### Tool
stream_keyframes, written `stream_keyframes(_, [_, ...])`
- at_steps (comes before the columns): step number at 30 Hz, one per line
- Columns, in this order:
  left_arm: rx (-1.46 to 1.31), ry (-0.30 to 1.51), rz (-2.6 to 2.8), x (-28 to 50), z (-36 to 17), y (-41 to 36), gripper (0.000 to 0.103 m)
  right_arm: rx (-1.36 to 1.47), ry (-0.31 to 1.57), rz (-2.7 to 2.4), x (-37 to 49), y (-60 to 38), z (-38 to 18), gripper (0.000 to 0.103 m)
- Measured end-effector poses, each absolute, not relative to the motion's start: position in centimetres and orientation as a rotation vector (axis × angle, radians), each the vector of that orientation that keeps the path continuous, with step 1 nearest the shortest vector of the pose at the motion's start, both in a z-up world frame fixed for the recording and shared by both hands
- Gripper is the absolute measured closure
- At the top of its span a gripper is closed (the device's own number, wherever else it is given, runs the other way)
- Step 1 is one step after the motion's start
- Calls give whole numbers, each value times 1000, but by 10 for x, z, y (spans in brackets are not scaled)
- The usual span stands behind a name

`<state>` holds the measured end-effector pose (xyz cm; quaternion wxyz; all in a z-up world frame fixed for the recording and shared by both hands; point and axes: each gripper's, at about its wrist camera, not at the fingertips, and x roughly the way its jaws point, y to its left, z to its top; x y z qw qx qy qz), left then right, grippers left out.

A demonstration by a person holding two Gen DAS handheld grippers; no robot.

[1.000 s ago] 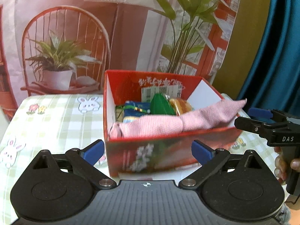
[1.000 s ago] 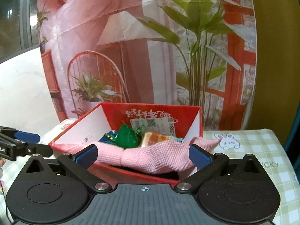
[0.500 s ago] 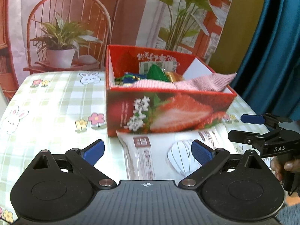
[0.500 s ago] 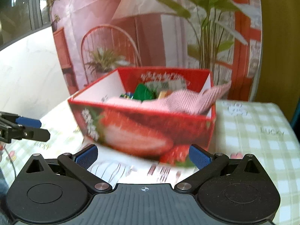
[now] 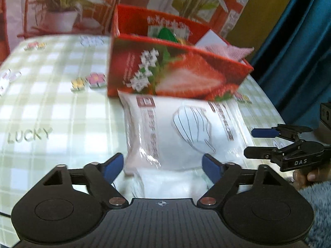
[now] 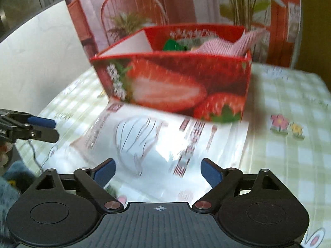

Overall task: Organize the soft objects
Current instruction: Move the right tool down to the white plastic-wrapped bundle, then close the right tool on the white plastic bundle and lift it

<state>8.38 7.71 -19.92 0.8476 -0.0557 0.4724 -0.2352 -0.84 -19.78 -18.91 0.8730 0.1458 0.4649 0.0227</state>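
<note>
1. The white plastic package [image 5: 182, 128] lies flat on the checked tablecloth [image 5: 51, 107], its far edge touching the foot of the red strawberry box [image 5: 175, 76]; its near end reaches in between the blue pads of the left gripper [image 5: 163, 166].
2. The left gripper's jaws stand apart and have just been closing; the pads sit either side of the package's near end, but pressing contact is not evident.
3. The right gripper [image 6: 158, 170] hovers over the package's other end, jaws likewise apart and just narrowed; whether its pads touch the wrapper cannot be told through the blur.
4. Each gripper shows in the other's view at the frame edge, flanking the package from opposite sides. A person's fingers [image 5: 314, 176] grip the right handle, beside a grey fuzzy fabric [image 5: 318, 202].
5. The box stands directly behind the package and blocks any push forward. A pink cloth [image 5: 229, 51] drapes over its far corner, with a green item [image 5: 166, 35] beside it inside.
6. Bare tablecloth lies open to the left in the left wrist view, printed with "LUCKY" and flowers; the table edge falls off toward a blue curtain [image 5: 293, 51] on the right.
7. A printed backdrop [image 6: 144, 6] of chair and plants closes the far side.
8. A second ago both cameras looked down into the box; now its front face fills the view and the package has come into sight.
</note>
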Motion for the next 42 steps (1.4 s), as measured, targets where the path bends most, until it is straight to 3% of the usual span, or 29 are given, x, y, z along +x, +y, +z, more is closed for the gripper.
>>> stream_keyframes(7, [-162, 1114, -542, 83, -227, 72, 31, 323, 1016, 55, -16, -197, -195, 24])
stream_keyframes(11, [-221, 1152, -542, 86, -238, 78, 71, 321, 1025, 59, -14, -197, -195, 24])
stream_keyframes(12, [-246, 1147, -546, 85, -240, 80, 78, 321, 1030, 61, -14, -197, -196, 25])
stream_keyframes(15, [-261, 1131, -503, 85, -243, 87, 87, 325, 1044, 62, -15, -195, -199, 25])
stream_keyframes(21, [-311, 1100, -407, 86, -243, 99, 90, 331, 1053, 56, -17, -197, -200, 26])
stream_keyframes(27, [-319, 1100, -392, 88, -243, 101, 90, 342, 1072, 79, -15, -194, -205, 39])
stream_keyframes(35, [-325, 1101, -390, 86, -246, 102, 90, 367, 1136, 84, -19, -192, -212, 42])
stream_keyframes(38, [-321, 1099, -392, 86, -246, 101, 90, 391, 1146, 95, -21, -193, -214, 68])
stream_keyframes(40, [-317, 1088, -391, 84, -244, 101, 90, 397, 1147, 95, -21, -192, -214, 74])
stream_keyframes(42, [-311, 1065, -398, 83, -239, 101, 90, 397, 1135, 93, -21, -193, -212, 86])
